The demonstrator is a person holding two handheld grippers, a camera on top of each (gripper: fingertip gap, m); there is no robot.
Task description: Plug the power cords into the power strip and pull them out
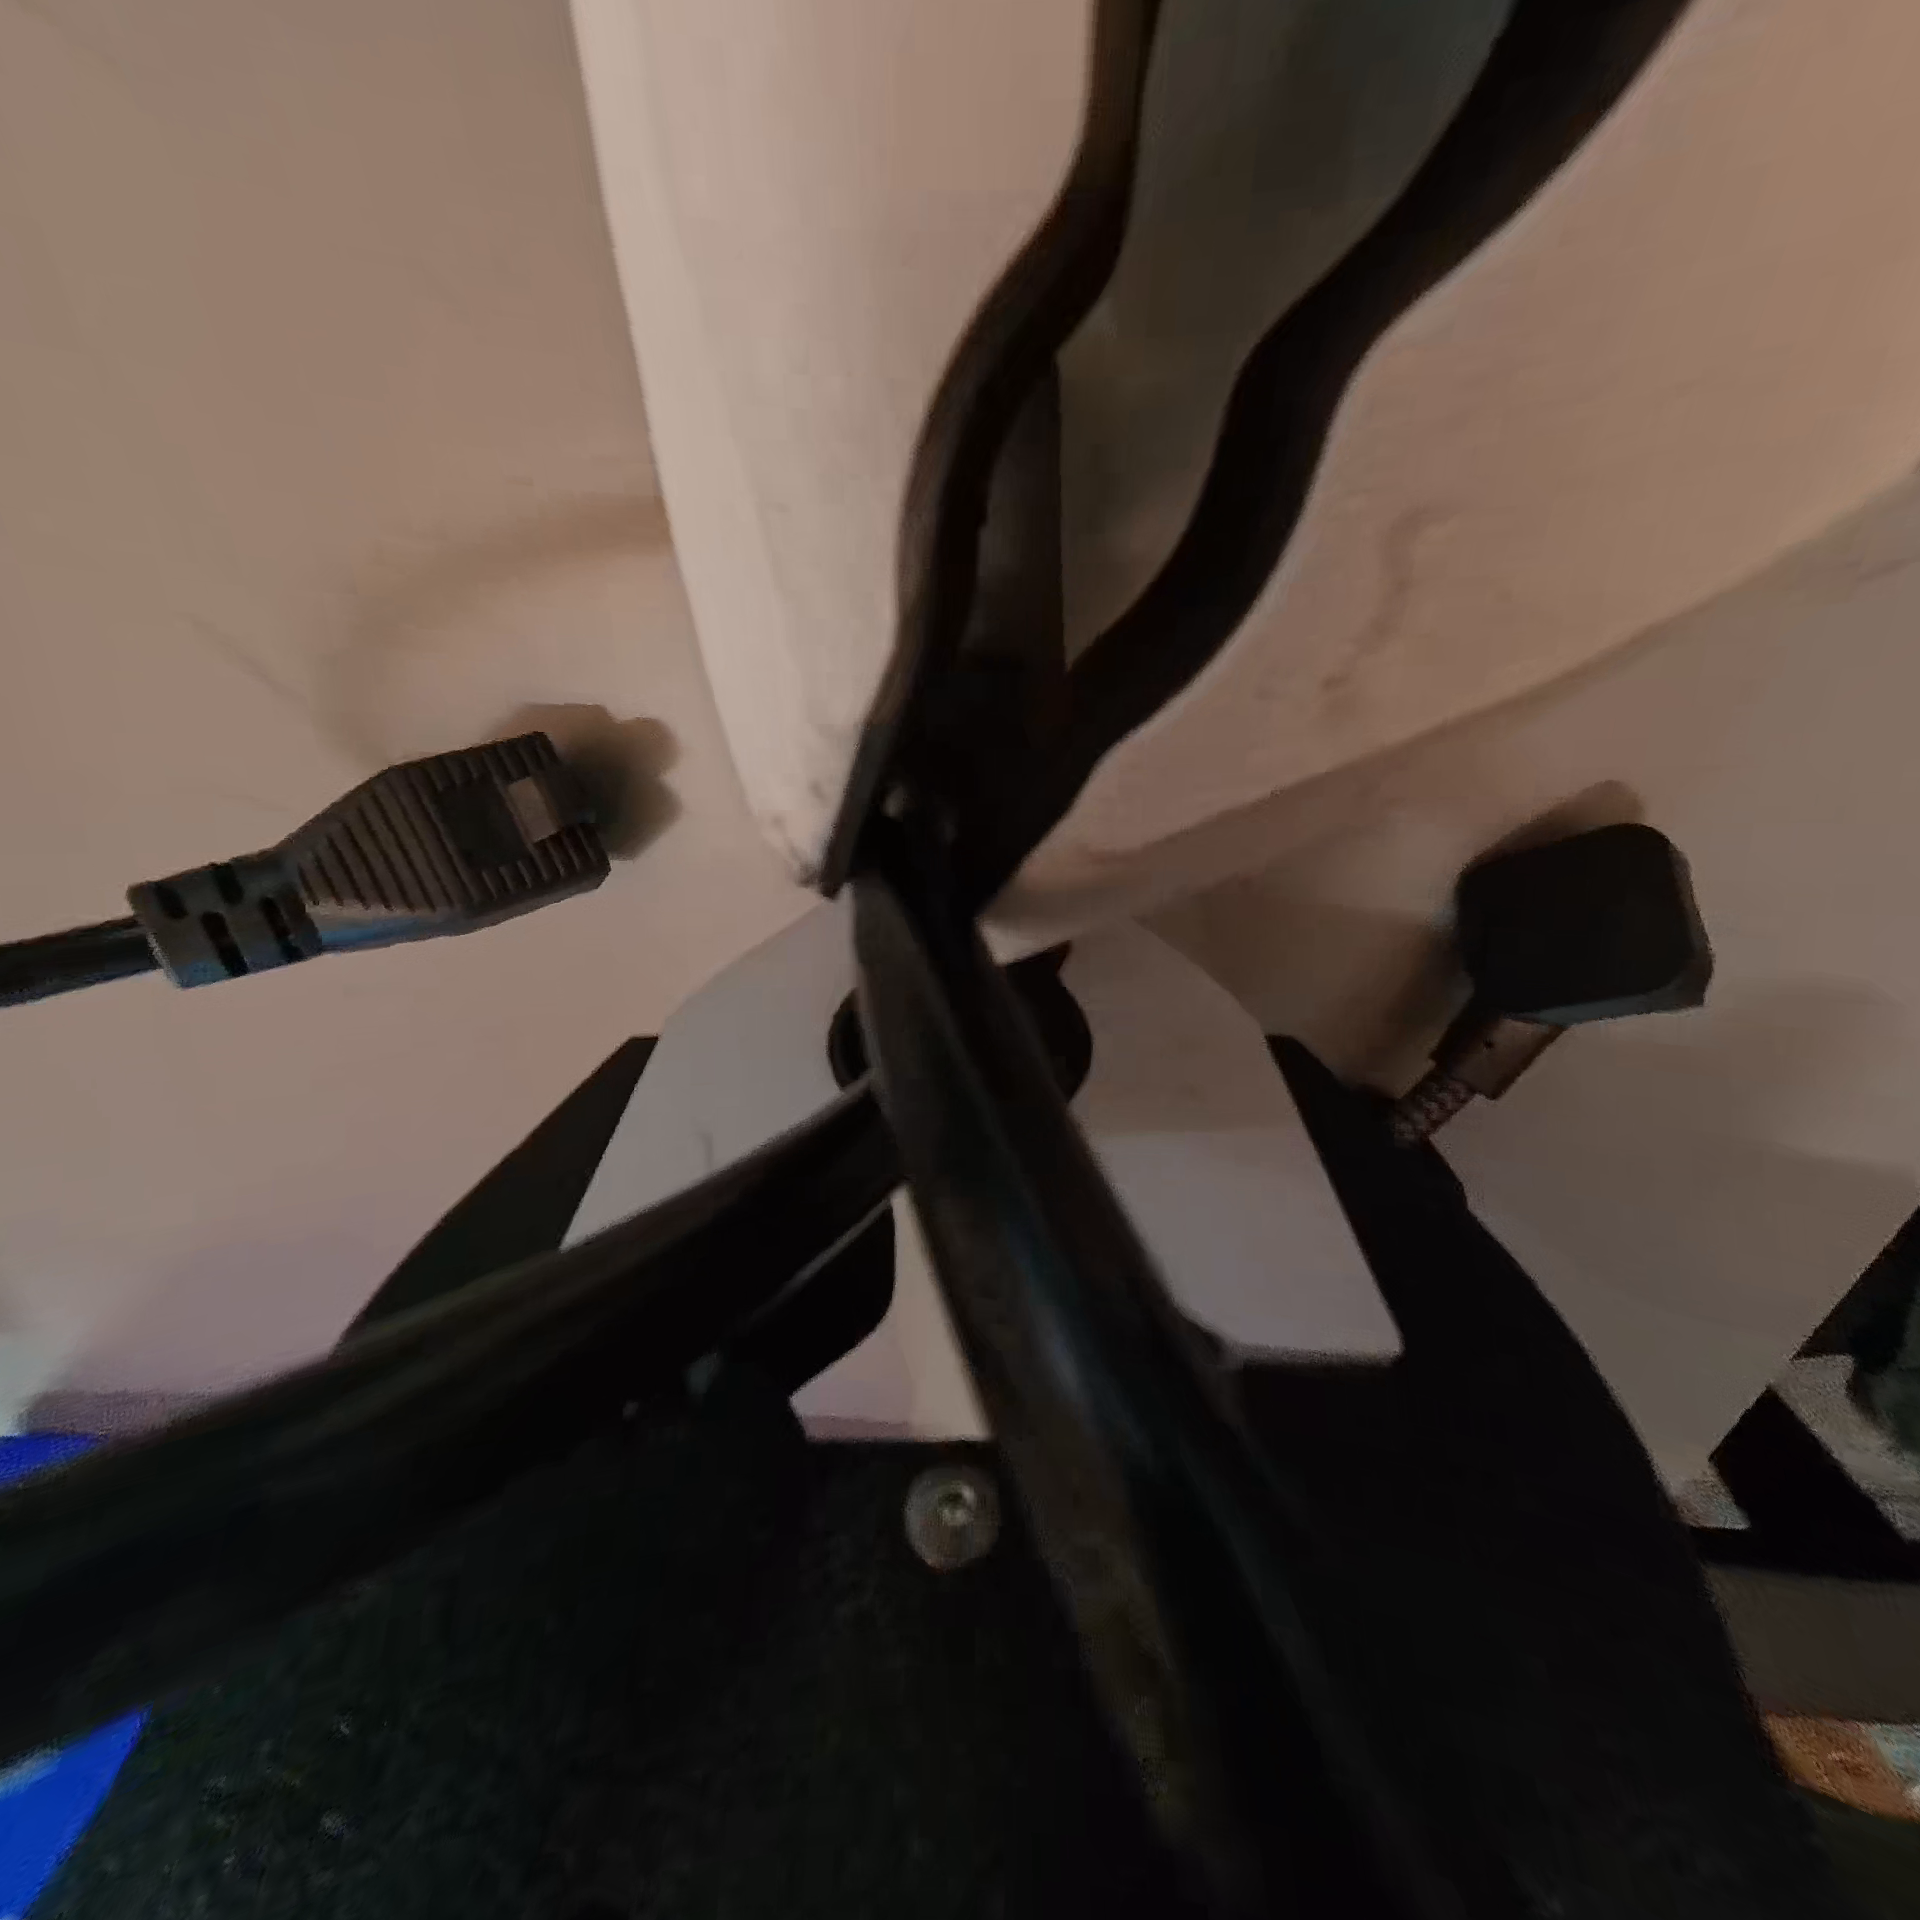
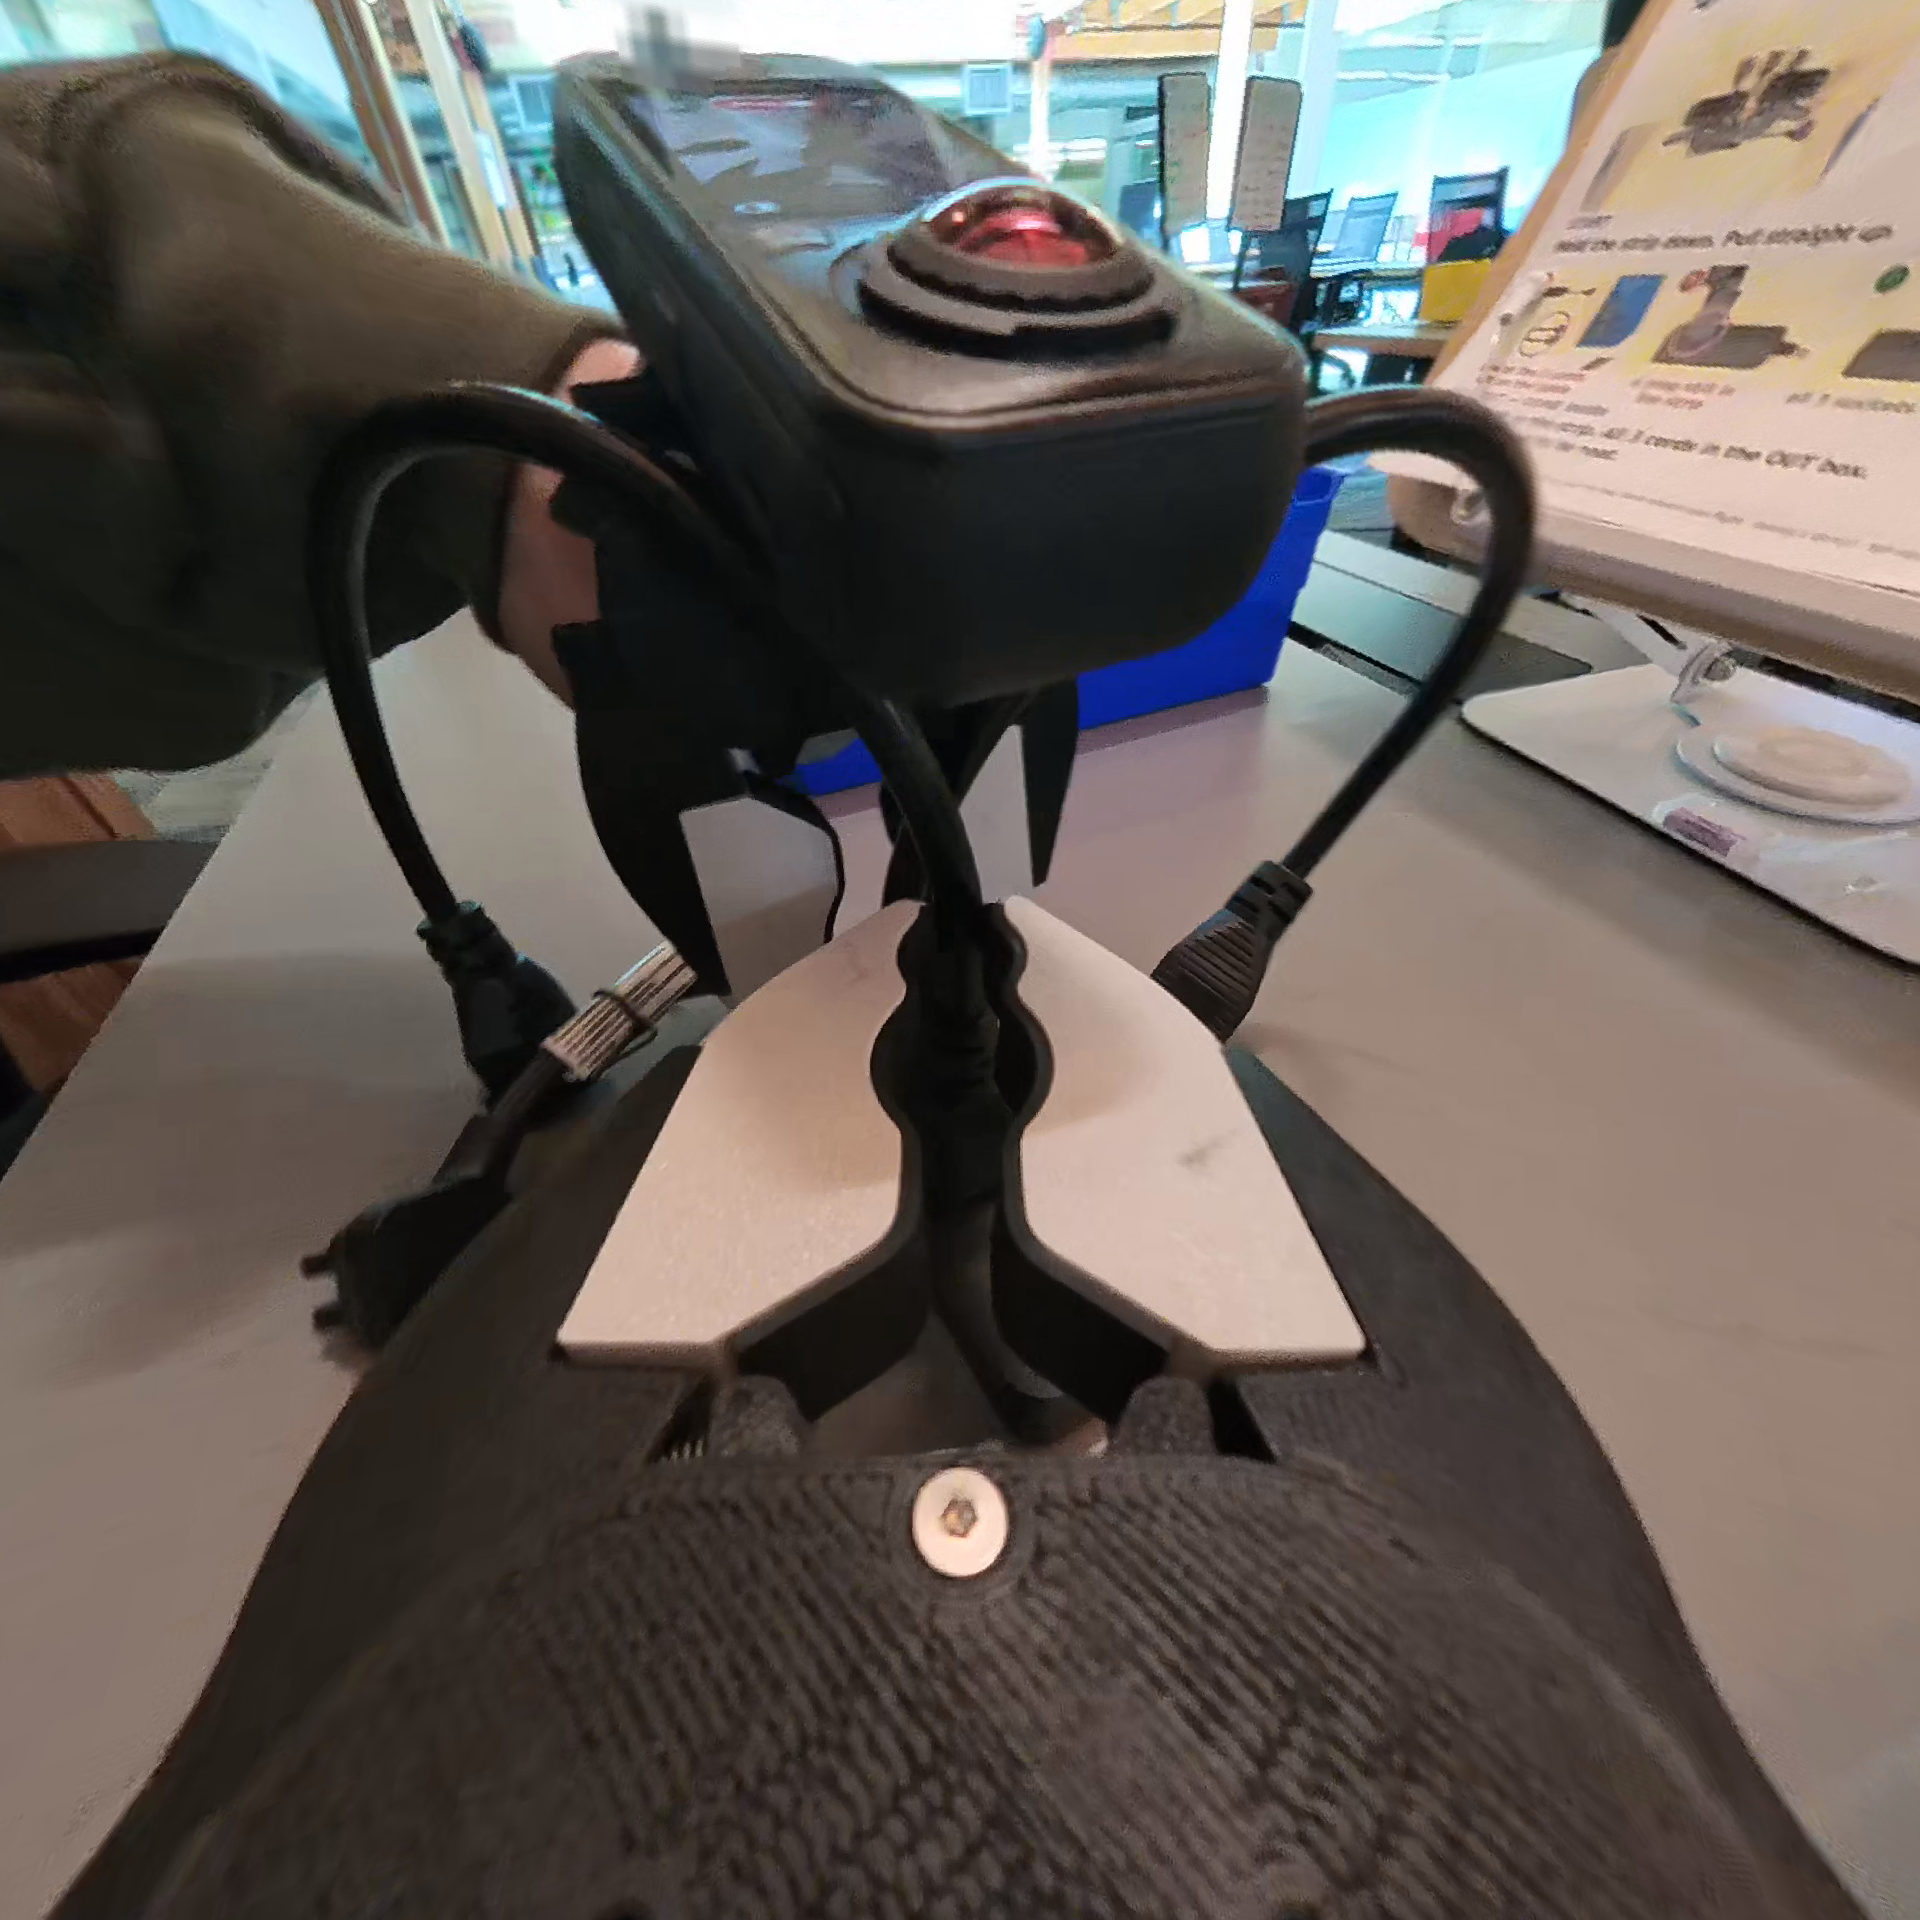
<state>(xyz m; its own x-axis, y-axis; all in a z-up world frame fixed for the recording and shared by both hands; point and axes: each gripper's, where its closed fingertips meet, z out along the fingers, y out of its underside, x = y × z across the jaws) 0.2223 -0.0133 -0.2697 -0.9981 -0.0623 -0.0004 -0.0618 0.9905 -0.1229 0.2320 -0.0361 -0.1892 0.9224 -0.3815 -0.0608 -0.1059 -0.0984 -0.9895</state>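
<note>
My right tongs (image 2: 961, 1023) are clamped tight, fingers nearly touching. Left tongs (image 2: 831, 831) are right in front, pointing down, my sleeved left hand (image 2: 540, 540) gripping their handle.

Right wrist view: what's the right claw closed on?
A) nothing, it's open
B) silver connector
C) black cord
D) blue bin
C: the right claw is pinched shut on a black cord that runs up between its fingers; the blue bin sits far behind on the table.

2 claws (image 2: 961, 935) (image 1: 883, 831), 3 black plugs (image 2: 499, 997) (image 2: 1226, 956) (image 2: 405, 1236), 1 blue bin (image 2: 1236, 623), 1 instruction sheet (image 2: 1714, 312).
</note>
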